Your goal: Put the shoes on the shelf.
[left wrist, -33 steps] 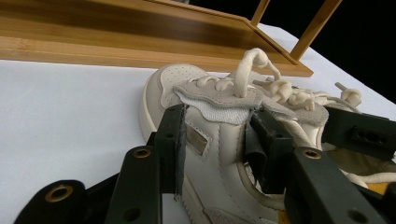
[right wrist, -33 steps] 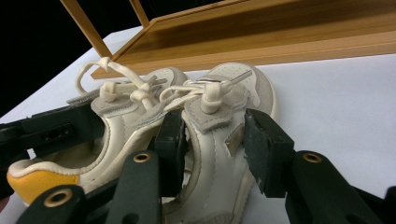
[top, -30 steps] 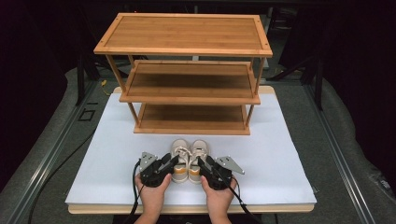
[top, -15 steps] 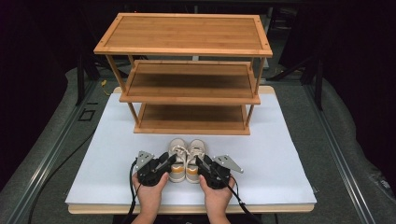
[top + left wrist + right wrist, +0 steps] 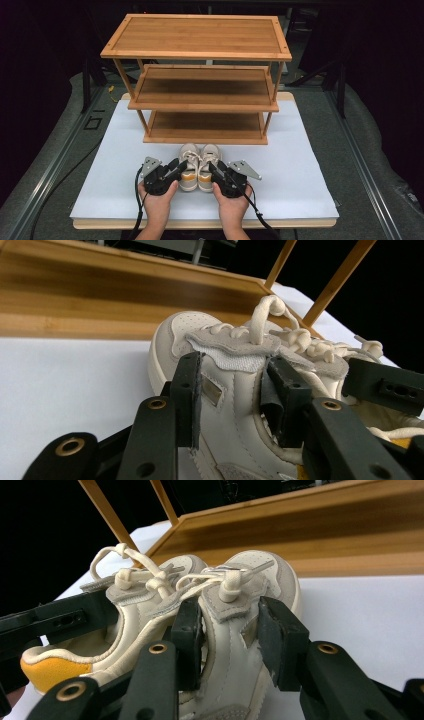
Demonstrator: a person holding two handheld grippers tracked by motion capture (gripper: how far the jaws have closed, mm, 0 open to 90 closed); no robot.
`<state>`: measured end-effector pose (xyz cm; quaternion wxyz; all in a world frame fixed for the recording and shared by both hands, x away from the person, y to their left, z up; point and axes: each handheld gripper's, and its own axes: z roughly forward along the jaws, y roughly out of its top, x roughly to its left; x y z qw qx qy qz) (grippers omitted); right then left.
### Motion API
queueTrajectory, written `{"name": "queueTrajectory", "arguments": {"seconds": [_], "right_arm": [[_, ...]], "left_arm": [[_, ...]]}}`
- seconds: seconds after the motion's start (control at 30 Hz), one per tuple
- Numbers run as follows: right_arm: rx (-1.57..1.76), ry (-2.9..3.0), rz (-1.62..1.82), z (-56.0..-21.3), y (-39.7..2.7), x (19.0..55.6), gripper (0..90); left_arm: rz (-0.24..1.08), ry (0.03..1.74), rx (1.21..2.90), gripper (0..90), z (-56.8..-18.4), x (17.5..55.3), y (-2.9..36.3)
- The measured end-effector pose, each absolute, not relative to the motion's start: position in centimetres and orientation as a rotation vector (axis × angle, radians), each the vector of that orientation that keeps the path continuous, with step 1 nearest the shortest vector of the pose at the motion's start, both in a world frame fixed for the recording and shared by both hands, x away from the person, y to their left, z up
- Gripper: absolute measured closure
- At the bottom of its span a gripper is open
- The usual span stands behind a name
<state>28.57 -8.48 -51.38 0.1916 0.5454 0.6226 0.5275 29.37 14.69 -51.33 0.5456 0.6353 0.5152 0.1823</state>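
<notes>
Shoes: a pair of small cream sneakers, the left shoe [image 5: 189, 161] and the right shoe [image 5: 208, 161], stand side by side and touching, on the desk just in front of the rack's bottom shelf, toes toward the rack; laces are tied in loops, and an orange-yellow heel lining shows.
Left claw: the left claw [image 5: 234, 390] sits at the outer flank of the left shoe; in the left gripper view one jaw presses the outer side wall and the other reaches inside the collar, so it is clamped on the left shoe's side wall.
Right claw: the right claw [image 5: 231, 630] mirrors it on the right shoe [image 5: 240, 630]; in the right gripper view one jaw lies between the two shoes against the inner side and the other against the outer side below the tongue, gripping the right shoe.
Left hand: the left hand [image 5: 159, 204] comes from the near desk edge behind the shoes, wrapped under its gripper body, angled inward toward the shoes.
Right hand: the right hand [image 5: 231, 204] holds likewise, angled inward.
Rack: a three-tier bamboo rack [image 5: 200, 55] stands beyond the shoes, shelves bare.
Desk: the desk [image 5: 300, 170] has a white top under shoes and rack.
</notes>
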Motion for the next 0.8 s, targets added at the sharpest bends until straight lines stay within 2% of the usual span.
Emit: {"name": "queueTrajectory", "arguments": {"seconds": [0.8], "right_arm": [[1.462, 1.718, 1.546, -45.4, -8.5, 28.7, 62.7]], "left_arm": [[0.461, 1.174, 1.473, 62.3, -45.2, 29.4, 15.2]]}}
